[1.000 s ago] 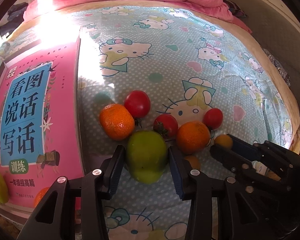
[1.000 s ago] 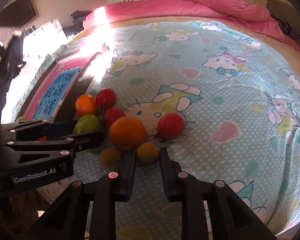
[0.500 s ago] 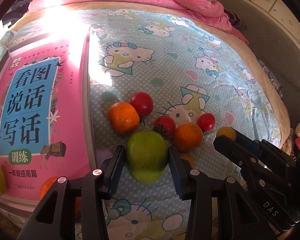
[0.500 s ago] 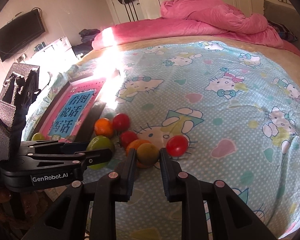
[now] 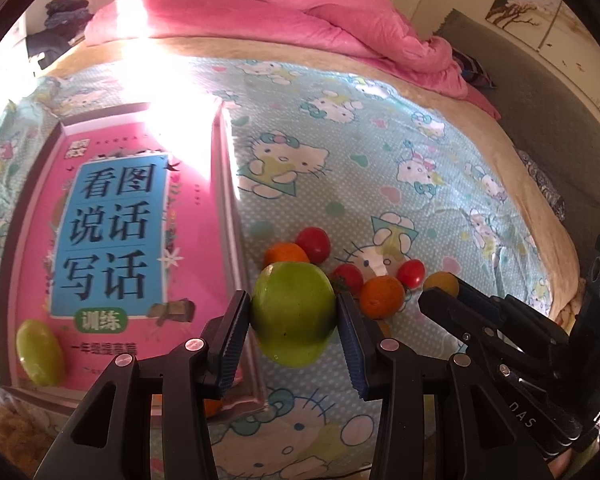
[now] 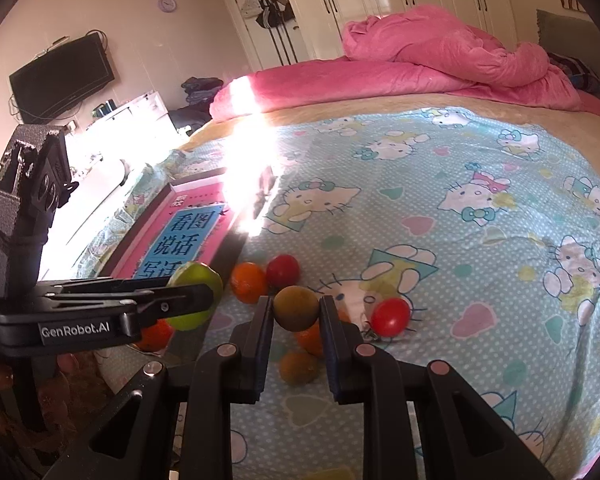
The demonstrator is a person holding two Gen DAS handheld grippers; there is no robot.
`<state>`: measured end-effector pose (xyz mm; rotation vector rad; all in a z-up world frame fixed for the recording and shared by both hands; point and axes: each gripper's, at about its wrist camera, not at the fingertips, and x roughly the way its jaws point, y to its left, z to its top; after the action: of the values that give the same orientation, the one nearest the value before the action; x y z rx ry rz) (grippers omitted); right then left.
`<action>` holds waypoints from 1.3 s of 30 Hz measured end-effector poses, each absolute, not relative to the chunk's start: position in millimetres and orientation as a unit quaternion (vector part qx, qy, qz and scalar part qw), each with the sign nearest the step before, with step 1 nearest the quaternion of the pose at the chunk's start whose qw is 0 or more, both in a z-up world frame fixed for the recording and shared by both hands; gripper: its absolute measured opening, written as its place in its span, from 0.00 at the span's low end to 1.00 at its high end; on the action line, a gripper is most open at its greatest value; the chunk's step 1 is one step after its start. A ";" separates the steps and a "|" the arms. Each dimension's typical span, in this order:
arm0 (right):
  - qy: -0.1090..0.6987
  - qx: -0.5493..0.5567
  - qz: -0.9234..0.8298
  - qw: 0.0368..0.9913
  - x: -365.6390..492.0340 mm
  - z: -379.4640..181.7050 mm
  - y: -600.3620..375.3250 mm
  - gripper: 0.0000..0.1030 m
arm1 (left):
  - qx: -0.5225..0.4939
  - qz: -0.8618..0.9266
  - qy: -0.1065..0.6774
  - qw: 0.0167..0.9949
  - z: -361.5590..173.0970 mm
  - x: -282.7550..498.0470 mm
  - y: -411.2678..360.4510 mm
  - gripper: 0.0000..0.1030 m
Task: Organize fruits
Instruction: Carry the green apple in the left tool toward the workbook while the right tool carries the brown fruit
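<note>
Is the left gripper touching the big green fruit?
Touching. The left wrist view shows the left gripper with both pads pressed against the green fruit.

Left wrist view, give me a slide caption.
Left hand-held gripper lifts a green apple above the fruit pile, beside a pink tray.

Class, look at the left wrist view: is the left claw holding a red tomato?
No, the left claw is closed on a large green fruit, lifted above the bedsheet.

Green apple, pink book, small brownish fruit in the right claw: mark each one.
green apple (image 5: 294, 314), left wrist view, middle of its front face.
pink book (image 5: 116, 236), left wrist view, blue title panel on the cover.
small brownish fruit (image 6: 296, 308), right wrist view, centre of its skin.
</note>
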<state>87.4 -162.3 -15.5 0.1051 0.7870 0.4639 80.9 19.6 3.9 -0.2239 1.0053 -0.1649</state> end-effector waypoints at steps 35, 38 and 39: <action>0.359 -0.002 0.313 0.880 63.0 -7.9 -79.3 0.23 | -0.164 0.034 0.483 0.859 -6.5 42.9 142.7 0.44; 0.359 -0.007 0.319 0.877 63.0 -7.8 -71.8 0.23 | -0.165 0.035 0.486 0.858 -9.6 42.5 144.8 0.44; 0.360 -0.010 0.320 0.876 63.1 -7.9 -68.9 0.23 | -0.165 0.035 0.486 0.858 -11.0 42.5 145.1 0.44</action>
<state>63.1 -68.9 -7.9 -0.0206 0.7510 0.6685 42.5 145.1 -11.0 -0.3468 1.0199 0.0746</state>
